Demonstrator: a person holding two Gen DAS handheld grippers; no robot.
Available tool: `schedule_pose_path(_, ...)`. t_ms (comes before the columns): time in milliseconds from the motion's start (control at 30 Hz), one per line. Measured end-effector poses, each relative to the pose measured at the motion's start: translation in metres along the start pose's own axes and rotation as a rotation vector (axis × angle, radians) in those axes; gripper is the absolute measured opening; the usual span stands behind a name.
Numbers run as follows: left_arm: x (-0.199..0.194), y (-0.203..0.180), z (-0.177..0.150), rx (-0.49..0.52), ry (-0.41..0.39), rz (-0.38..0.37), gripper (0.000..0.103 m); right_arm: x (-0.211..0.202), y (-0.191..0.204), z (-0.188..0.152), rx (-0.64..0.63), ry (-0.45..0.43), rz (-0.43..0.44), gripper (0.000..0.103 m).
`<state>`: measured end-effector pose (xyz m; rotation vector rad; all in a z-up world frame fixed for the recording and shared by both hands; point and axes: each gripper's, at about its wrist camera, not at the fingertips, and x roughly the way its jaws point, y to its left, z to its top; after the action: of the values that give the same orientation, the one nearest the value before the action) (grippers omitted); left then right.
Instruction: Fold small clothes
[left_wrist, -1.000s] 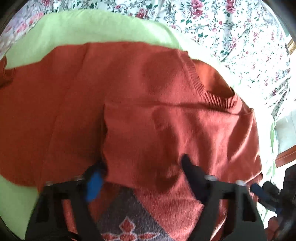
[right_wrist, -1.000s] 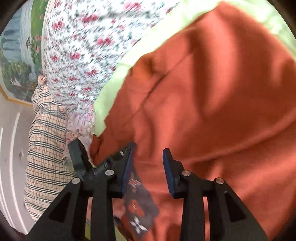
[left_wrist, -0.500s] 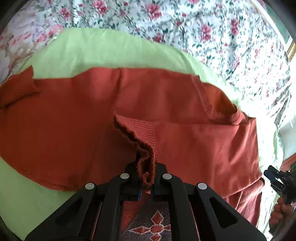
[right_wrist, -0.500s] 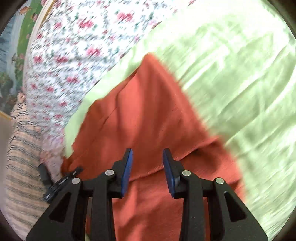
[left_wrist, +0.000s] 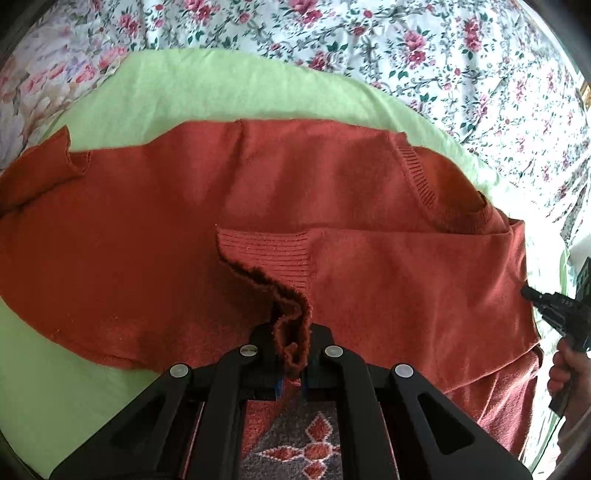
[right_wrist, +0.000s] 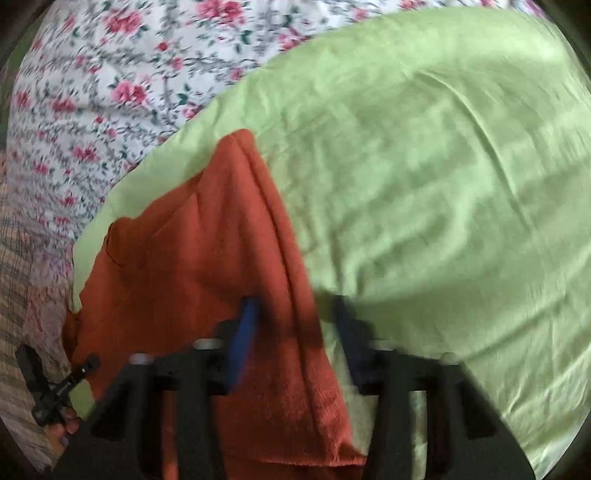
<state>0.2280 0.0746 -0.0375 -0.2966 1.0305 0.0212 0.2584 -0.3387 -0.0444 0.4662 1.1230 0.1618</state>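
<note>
A rust-orange knit sweater (left_wrist: 155, 236) lies spread on a light green sheet (left_wrist: 207, 88). My left gripper (left_wrist: 293, 363) is shut on the ribbed sleeve cuff (left_wrist: 291, 325) and holds it folded over the sweater's body. The neckline (left_wrist: 424, 184) is at the upper right. My right gripper (right_wrist: 295, 332) is open, its jaws apart over the sweater's edge (right_wrist: 258, 258), with a fold of cloth between them; the view is blurred. It also shows at the right edge of the left wrist view (left_wrist: 554, 306).
The green sheet (right_wrist: 424, 166) lies over a floral bedspread (left_wrist: 406, 44). A plaid cloth (right_wrist: 18, 332) lies at the far left of the right wrist view. A patterned grey and red fabric (left_wrist: 295, 443) shows under my left gripper.
My left gripper has closed on the sleeve cuff and drawn it back. My right gripper has swung from the sweater's middle to its edge by the green sheet and opened wider.
</note>
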Motion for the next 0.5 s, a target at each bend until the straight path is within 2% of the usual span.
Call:
schedule_pose_path(67, -0.004, -0.007, 0.002, 0.015, -0.018, -0.021, 0.005, -0.016, -0.002, 0.003, 0.009, -0.04, 0.023, 0.009)
schedule_pose_path(167, 0.007, -0.02, 0.001, 0.066, -0.017, 0.004, 0.005, -0.029, -0.003, 0.004, -0.017, -0.087, -0.008, 0.009)
schedule_pose_path(267, 0.028, -0.015, -0.004, 0.06, 0.026, 0.039, 0.005, -0.012, -0.016, 0.001, 0.008, -0.043, -0.051, 0.009)
schedule_pose_path(333, 0.027, -0.01, -0.006, 0.04, 0.026, 0.015, 0.005, -0.004, -0.018, -0.001, 0.022, -0.024, -0.067, 0.011)
schedule_pose_path(433, 0.021, -0.009, -0.008, 0.056, 0.022, 0.014, 0.008, -0.023, 0.0, -0.005, -0.019, -0.063, -0.165, 0.016)
schedule_pose_path(500, 0.021, -0.007, -0.011, 0.056, 0.03, 0.017, 0.009, -0.038, 0.017, -0.014, -0.066, -0.105, -0.137, 0.017)
